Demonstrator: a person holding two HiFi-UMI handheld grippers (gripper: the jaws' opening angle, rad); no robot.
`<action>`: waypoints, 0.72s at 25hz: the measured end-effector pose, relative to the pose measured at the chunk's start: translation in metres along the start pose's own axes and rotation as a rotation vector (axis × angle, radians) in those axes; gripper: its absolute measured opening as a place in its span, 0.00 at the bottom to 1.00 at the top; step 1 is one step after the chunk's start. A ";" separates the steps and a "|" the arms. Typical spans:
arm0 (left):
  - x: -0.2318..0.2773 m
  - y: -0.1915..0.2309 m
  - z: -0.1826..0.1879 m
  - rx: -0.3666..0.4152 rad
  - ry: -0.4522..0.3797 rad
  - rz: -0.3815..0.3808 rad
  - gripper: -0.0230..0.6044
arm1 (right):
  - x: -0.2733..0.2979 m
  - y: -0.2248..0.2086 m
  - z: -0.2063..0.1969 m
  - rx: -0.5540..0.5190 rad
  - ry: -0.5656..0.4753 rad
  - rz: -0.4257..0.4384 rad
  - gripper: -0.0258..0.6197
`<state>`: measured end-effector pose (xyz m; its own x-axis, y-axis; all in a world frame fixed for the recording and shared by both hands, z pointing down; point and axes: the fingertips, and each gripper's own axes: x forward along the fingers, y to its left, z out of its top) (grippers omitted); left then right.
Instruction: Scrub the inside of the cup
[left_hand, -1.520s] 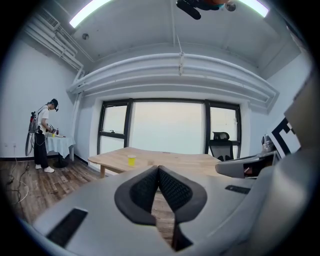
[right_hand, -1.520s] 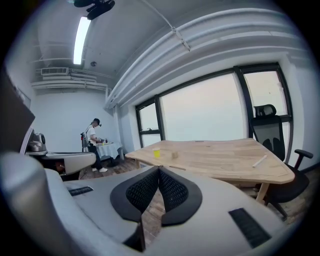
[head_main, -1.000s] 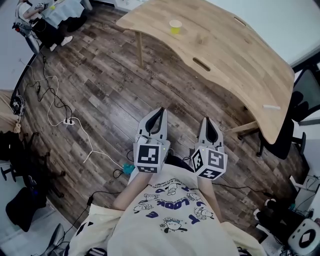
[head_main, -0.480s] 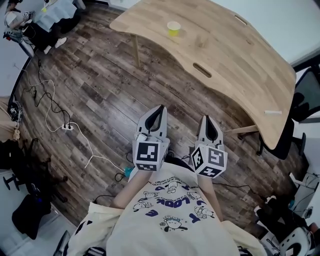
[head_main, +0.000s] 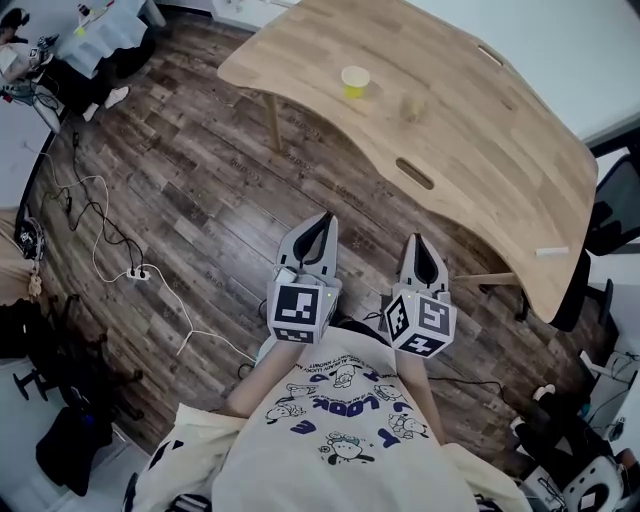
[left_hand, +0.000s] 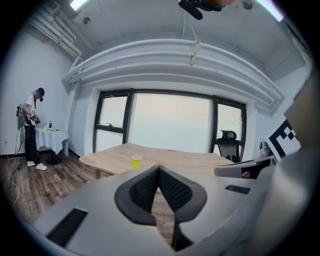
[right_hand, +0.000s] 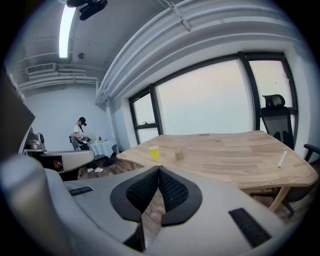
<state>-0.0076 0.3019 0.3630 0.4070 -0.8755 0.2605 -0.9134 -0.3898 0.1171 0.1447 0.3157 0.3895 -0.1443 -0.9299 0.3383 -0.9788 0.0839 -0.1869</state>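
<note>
A yellow cup (head_main: 354, 81) stands upright on the wooden table (head_main: 470, 140), near its far left end; it also shows as the yellow cup (left_hand: 136, 161) and the yellow cup (right_hand: 154, 152) in the two gripper views. A small tan block (head_main: 414, 107) sits to its right. My left gripper (head_main: 321, 224) and right gripper (head_main: 420, 243) are side by side over the floor, well short of the table. Both are shut with nothing between the pads.
A white stick (head_main: 549, 251) lies near the table's right edge, with a black office chair (head_main: 600, 215) beyond it. Cables and a power strip (head_main: 135, 273) trail across the wooden floor at left. A person stands at a small white-clothed table (left_hand: 51, 136) far left.
The table and cup have drawn closer and lower in the head view as I step toward them. Both grippers keep their pose and stay shut.
</note>
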 end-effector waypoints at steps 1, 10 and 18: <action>0.005 0.005 0.001 0.000 0.000 -0.002 0.02 | 0.006 0.002 0.001 -0.001 0.001 -0.002 0.08; 0.033 0.053 0.009 -0.011 0.001 0.006 0.02 | 0.053 0.018 0.014 -0.015 -0.001 -0.016 0.08; 0.048 0.066 0.005 -0.028 0.024 0.011 0.02 | 0.072 0.018 0.011 -0.012 0.028 -0.024 0.08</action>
<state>-0.0485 0.2328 0.3788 0.3968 -0.8726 0.2849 -0.9177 -0.3714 0.1407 0.1186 0.2462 0.4005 -0.1246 -0.9213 0.3683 -0.9836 0.0659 -0.1679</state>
